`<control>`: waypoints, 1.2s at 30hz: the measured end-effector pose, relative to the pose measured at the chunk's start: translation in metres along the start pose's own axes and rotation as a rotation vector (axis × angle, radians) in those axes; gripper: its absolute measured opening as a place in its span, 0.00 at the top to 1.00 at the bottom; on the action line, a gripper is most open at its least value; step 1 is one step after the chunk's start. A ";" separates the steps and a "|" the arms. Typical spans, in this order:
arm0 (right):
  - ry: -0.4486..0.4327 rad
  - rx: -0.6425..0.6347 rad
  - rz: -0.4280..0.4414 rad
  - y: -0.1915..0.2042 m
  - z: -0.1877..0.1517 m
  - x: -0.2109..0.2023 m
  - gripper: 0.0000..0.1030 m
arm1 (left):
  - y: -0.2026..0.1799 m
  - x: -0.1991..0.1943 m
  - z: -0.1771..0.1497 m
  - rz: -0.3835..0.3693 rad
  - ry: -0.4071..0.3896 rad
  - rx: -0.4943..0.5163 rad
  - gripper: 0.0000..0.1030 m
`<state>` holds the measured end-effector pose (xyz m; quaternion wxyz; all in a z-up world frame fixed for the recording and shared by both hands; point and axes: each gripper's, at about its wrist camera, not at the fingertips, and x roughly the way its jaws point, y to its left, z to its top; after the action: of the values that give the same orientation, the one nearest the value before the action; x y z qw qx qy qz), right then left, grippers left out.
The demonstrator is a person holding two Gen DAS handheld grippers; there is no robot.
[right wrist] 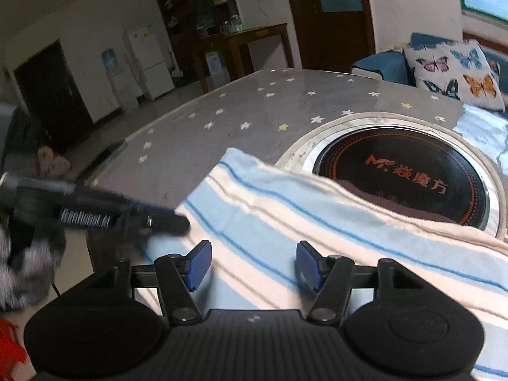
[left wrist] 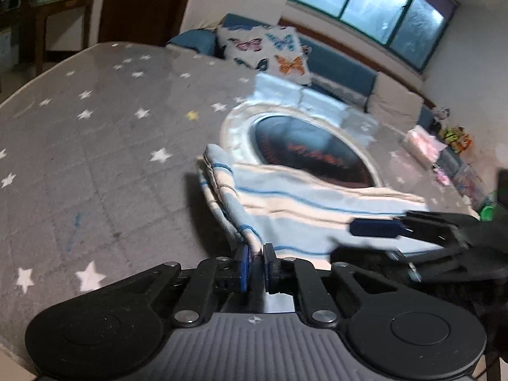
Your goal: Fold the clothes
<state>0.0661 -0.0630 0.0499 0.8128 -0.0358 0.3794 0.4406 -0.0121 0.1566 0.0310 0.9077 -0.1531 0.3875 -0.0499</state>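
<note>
You have one table (left wrist: 95, 158) under you, covered in a grey quilted cloth scattered with white stars and a few yellow ones. Set into it near the far right edge is one round black cooktop (right wrist: 403, 174) with a pale metal rim; its orange logo reads "M" followed by Chinese characters, ringed by orange dots. One garment (left wrist: 304, 209) lies folded over the near part of that cooktop, toward the near edge of the table: soft knit, broad pale-blue and cream bands split by thin darker blue lines. Beyond the far edge stands one blue sofa (left wrist: 343, 63) carrying one white cushion (left wrist: 266, 50) printed with coloured butterflies. Your left gripper (left wrist: 255, 265) is clenched on a bunched edge of the garment, its two blue pads pressed nearly together with the fabric between them. Your right gripper (right wrist: 252, 263) stands released, its two blue pads wide apart just above the striped cloth, nothing between them. In the left wrist view it reaches in from the right with one blue pad lying over the garment's near part.
</note>
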 end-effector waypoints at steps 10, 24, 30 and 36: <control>0.085 0.163 0.138 -0.015 0.042 0.031 0.49 | -0.038 0.012 -0.003 -0.066 -0.007 0.078 0.92; 0.100 0.310 0.190 -0.035 0.022 0.061 0.93 | -0.051 0.003 -0.007 -0.122 -0.028 0.180 0.40; 0.032 0.359 0.171 -0.054 0.013 0.030 0.94 | -0.064 -0.015 -0.008 -0.189 -0.110 0.250 0.00; -0.025 0.380 0.121 -0.080 -0.001 -0.013 0.94 | -0.077 -0.008 -0.004 -0.227 -0.128 0.274 0.00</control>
<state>0.1208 -0.1213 0.0357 0.7817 0.1463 0.4471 0.4095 -0.0186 0.0843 0.0583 0.9314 -0.0738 0.2988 -0.1944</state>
